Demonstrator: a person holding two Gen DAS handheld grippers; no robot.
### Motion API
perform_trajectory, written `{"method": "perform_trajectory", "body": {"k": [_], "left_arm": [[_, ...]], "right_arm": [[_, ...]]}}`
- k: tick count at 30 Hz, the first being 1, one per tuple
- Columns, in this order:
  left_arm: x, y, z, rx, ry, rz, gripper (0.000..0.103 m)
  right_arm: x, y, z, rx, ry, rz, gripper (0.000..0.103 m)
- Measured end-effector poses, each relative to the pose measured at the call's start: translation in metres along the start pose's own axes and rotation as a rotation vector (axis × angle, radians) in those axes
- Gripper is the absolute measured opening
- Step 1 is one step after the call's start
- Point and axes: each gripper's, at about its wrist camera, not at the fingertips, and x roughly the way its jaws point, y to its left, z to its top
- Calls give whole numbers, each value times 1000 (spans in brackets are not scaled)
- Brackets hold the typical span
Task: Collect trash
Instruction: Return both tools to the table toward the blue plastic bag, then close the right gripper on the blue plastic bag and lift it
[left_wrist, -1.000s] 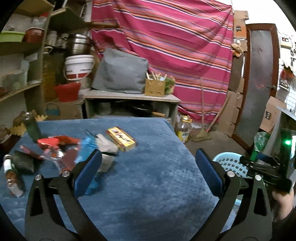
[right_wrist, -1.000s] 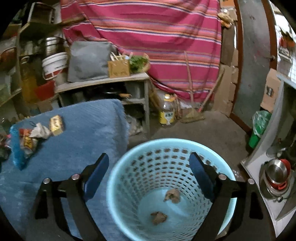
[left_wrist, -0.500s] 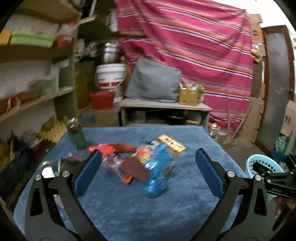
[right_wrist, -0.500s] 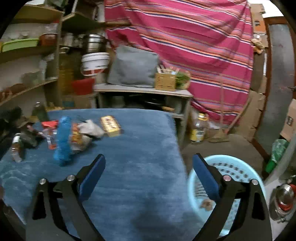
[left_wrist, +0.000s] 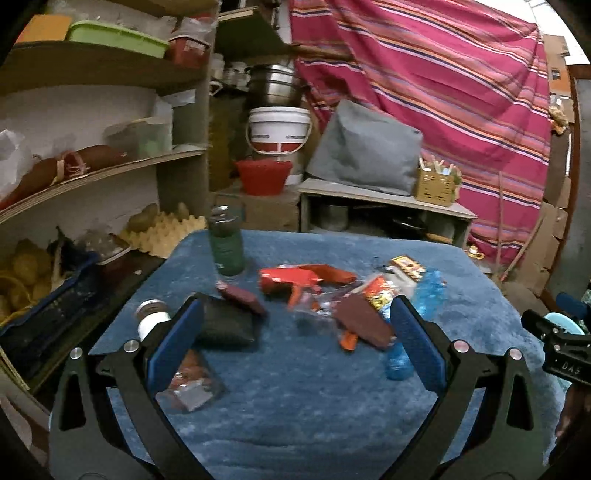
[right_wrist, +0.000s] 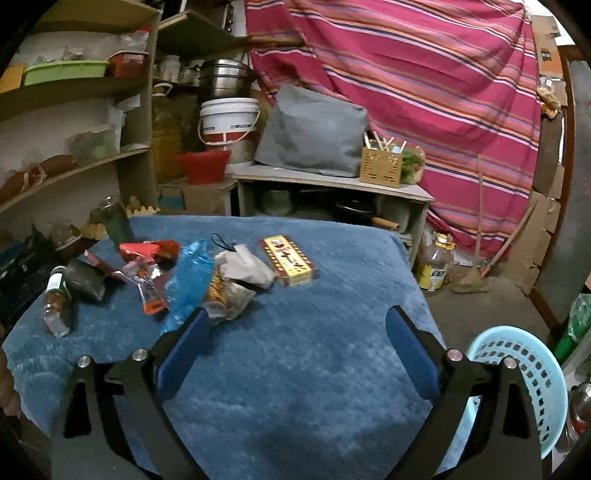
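Observation:
Trash lies in a pile on the blue-covered table (left_wrist: 295, 424): a red wrapper (left_wrist: 303, 277), a brown wrapper (left_wrist: 362, 323), a blue plastic bag (left_wrist: 424, 291), a black pouch (left_wrist: 225, 325) and a yellow box (left_wrist: 406, 266). My left gripper (left_wrist: 295, 347) hangs open just short of the pile, nothing between its fingers. My right gripper (right_wrist: 297, 349) is open and empty over bare cloth, near the blue plastic bag (right_wrist: 192, 280), crumpled white paper (right_wrist: 243, 266) and yellow box (right_wrist: 290, 260). The light blue basket (right_wrist: 524, 365) stands on the floor at the lower right.
A green bottle (left_wrist: 225, 243) stands at the table's back left, and a small white-capped bottle (left_wrist: 153, 319) lies by my left finger. Shelves (left_wrist: 92, 173) crowd the left side. A low bench with a grey cushion (right_wrist: 314, 136) stands behind the table. The right gripper's body (left_wrist: 561, 350) shows at the right edge.
Both views have swung left, from the basket side toward the trash pile. My right gripper has left the spot above the basket and now hangs over the table. My left gripper has closed in on the pile.

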Motion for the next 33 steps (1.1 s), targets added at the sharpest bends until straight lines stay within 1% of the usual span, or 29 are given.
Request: {"method": "perform_trajectory", "body": {"k": [6,13,21,26,30,33], "left_arm": [[11,27,-2,-19,29,45,98],[11,50,-5,-15,13,98,98],[33,68,-10,-62,61,109,98],[45,75,-13,-76,96,117,98],[51,83,-13,-85,98,130,98],[62,89,-15,-101,135,133,98]], "right_arm": [[13,26,2,-24,8,21,94],[30,45,1,-36,39,19,94],[53,68,-5,-78,79,30,94],[76,85,-4,-114,119,26,94],[94,93,-5,-123,163,16,94],[106,96,-9,-112,198,26,93]]}}
